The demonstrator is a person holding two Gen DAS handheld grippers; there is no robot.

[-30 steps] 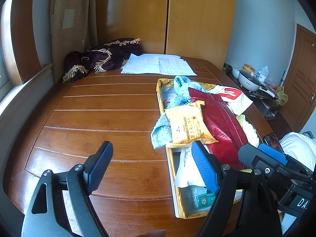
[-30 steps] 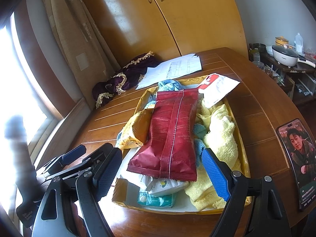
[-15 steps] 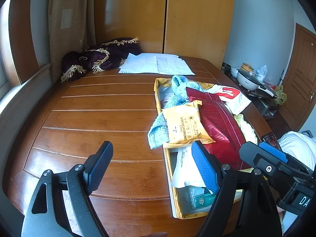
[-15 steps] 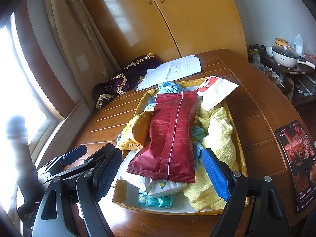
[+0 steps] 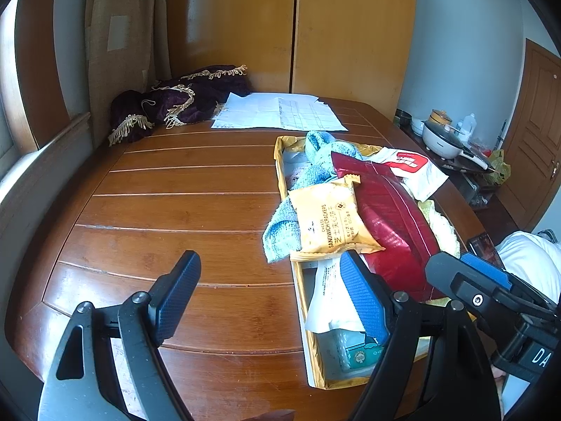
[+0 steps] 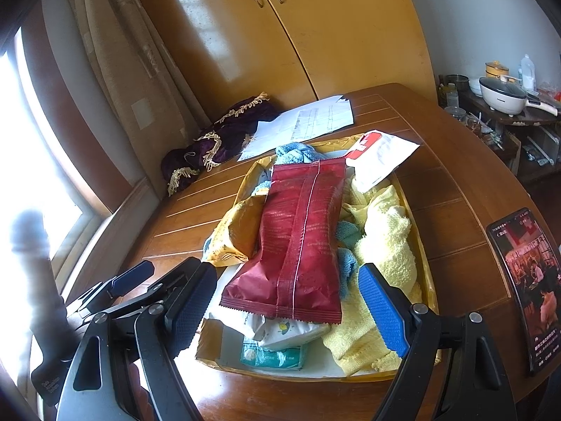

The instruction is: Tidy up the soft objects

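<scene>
I am holding the left gripper [image 5: 270, 294] spread wide and empty, hovering over the bare wooden table [image 5: 182, 210] just beside the near left corner of the tray [image 5: 301, 301]. The right gripper [image 6: 287, 301] is likewise gaping with nothing in it, hanging over the tray's near end, probably so that either tool can drop onto the pile.

Everything soft is sitting heaped in that tray. The red snack bag [image 6: 298, 242] is lying lengthwise on top of the heap, and the yellow cracker packet [image 5: 329, 224] is leaning against its left flank, resting on the tray's left rim. The blue towel [image 5: 280, 231] is spilling over that same rim onto the table (likely squeezed out by the crowding). The yellow towel [image 6: 385, 245] is bunching along the tray's right side, while a white pouch [image 6: 382, 158] is jutting over the far right corner. Tissue packs [image 6: 273, 351] are peeking from under the bag at the near end.

I am judging the heap as jumbled; whether it is being loaded or emptied, I cannot tell.
</scene>
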